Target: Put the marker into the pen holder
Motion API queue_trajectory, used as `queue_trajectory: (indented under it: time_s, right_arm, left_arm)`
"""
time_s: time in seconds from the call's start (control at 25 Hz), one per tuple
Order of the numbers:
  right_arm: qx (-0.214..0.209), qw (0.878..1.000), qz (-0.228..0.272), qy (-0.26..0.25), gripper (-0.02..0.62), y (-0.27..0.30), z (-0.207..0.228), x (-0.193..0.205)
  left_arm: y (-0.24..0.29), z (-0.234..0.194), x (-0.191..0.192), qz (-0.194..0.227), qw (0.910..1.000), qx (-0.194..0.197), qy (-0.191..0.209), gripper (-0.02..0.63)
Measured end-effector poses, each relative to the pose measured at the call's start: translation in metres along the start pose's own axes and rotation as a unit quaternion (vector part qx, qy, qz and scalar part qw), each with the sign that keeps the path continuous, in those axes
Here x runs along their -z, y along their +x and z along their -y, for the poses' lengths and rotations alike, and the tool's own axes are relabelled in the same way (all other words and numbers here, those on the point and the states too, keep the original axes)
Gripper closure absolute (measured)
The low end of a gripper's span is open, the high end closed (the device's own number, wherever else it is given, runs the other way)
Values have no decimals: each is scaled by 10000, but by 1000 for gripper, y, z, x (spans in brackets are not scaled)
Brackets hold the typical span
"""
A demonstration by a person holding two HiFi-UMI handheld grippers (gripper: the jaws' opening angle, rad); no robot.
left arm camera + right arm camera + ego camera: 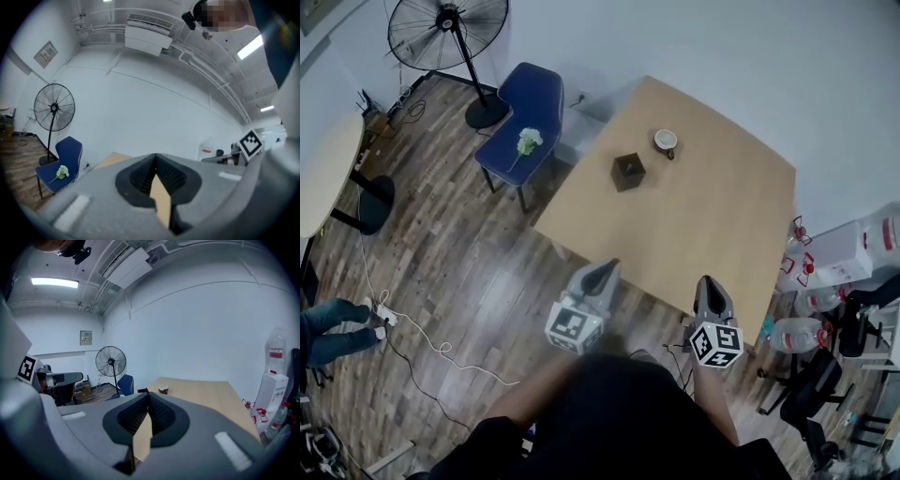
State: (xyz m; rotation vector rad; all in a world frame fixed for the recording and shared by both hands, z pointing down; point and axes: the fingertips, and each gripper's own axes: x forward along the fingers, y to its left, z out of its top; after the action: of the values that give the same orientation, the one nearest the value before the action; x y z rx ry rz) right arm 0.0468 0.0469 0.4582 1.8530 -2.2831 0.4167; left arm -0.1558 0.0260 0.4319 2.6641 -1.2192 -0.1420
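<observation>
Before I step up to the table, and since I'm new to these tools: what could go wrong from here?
1. The left claw and right claw are shut and empty, and I see no marker on the table: nothing to pick up yet.
2. The cup stands near the pen holder; a wide reach could knock it.
3. A white cable on the floor at your left could trip you.

A cup (665, 142) is seen near the far edge of a wooden table (712, 225). A blue chair (530, 103) is set near the table's left edge, with a white flower (528, 142) laid on its seat. A fan (448, 33) is stood beyond the chair. Water bottles (797, 334) are gathered at the right.
</observation>
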Motion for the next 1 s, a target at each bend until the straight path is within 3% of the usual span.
queue_trajectory:
  time_s: [0.36,0.52,1.0]
  right_arm:
    - [308,9994,175,-53,594,-110,142,8]
    - [367,9992,170,-36,594,-140,193,19]
    - [364,9987,339,-67,594,-175,233,20]
  left_arm:
    - [61,151,18,8,9989,74,462,604]
    - [85,198,36,-14,9988,7,491,604]
    - [102,277,45,-150,9972,227,702,604]
